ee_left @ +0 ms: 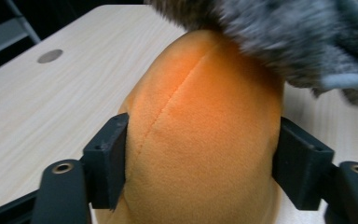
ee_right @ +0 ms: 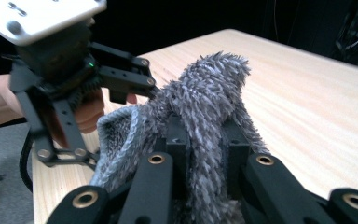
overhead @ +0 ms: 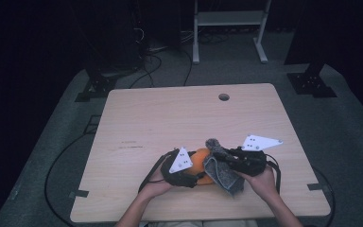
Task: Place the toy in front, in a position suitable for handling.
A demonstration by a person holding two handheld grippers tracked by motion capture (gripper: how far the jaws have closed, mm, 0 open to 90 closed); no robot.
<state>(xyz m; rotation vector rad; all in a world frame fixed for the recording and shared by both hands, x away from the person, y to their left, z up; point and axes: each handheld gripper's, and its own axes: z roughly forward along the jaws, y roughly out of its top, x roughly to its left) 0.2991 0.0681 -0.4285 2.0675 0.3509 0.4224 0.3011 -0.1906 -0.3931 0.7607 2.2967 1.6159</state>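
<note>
An orange plush toy [overhead: 201, 161] lies near the table's front edge. In the left gripper view the orange plush [ee_left: 200, 135] bulges between the two black jaws, whose pads [ee_left: 114, 154] press on its sides. My left gripper [overhead: 194, 169] is shut on it, held by the person's left hand [overhead: 156, 185]. A grey fuzzy sock [overhead: 223, 171] with a knitted cuff drapes over the plush's right end. My right gripper [ee_right: 205, 140] is shut on the grey sock [ee_right: 209, 93], which rises between its jaws. In the high view the right gripper [overhead: 227, 158] points left at the plush.
The light wooden table [overhead: 170, 118] has a round cable hole [overhead: 223, 97] near its far edge. The left gripper [ee_right: 116, 74] with its grey plate stands close to the sock in the right gripper view. A white frame [overhead: 229, 28] and cables lie on the floor beyond.
</note>
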